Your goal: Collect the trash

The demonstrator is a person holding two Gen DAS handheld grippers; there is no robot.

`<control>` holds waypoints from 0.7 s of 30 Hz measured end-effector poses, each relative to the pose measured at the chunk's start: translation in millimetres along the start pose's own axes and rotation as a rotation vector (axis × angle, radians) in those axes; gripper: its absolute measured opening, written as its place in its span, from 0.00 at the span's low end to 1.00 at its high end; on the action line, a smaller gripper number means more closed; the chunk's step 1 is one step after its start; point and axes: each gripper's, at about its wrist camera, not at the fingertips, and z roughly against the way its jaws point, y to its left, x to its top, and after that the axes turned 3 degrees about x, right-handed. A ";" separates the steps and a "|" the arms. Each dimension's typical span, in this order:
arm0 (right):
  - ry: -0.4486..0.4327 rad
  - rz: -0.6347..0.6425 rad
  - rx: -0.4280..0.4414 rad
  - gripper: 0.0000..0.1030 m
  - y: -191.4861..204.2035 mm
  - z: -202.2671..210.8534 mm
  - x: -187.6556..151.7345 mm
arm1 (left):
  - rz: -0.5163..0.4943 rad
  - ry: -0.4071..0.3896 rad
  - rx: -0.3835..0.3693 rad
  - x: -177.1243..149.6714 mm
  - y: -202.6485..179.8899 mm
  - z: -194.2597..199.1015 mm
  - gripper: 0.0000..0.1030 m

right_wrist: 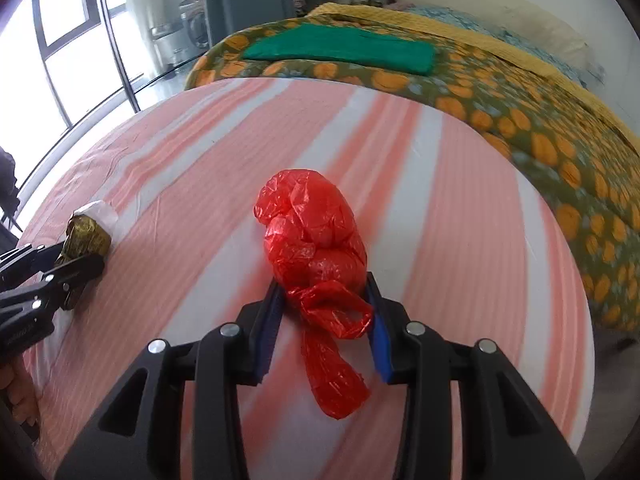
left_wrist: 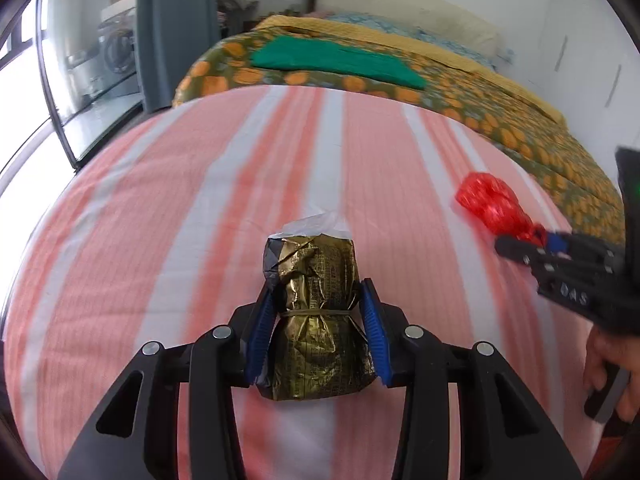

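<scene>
Two grippers work over a pink-and-white striped sheet (left_wrist: 160, 208). The left gripper (left_wrist: 316, 320) is closed on a gold foil packet (left_wrist: 314, 312): both blue pads press the packet's sides at the rubber band around its waist. The packet rests on the sheet, its crumpled top pointing away from the camera.

The right gripper (right_wrist: 326, 312) has a knotted red plastic bag (right_wrist: 316, 240) between its fingers. Its pads sit at the bag's lower sides, near the knot; whether they press on the bag cannot be told. The bag lies on the sheet, well to the right of the packet. A folded green cloth (right_wrist: 340, 50) lies on the orange-patterned blanket (right_wrist: 540, 132) beyond.
</scene>
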 end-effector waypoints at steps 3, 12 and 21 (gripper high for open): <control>-0.003 -0.039 -0.016 0.37 -4.5 30.9 -37.6 | -0.074 0.005 -0.046 -11.9 -30.8 7.2 0.40; -0.007 -0.052 -0.030 0.77 -2.4 59.4 -91.9 | -0.127 0.046 -0.074 -47.3 -62.7 28.8 0.81; 0.002 -0.039 -0.018 0.84 -3.8 55.9 -92.2 | -0.166 0.059 0.051 -67.4 -56.3 33.4 0.96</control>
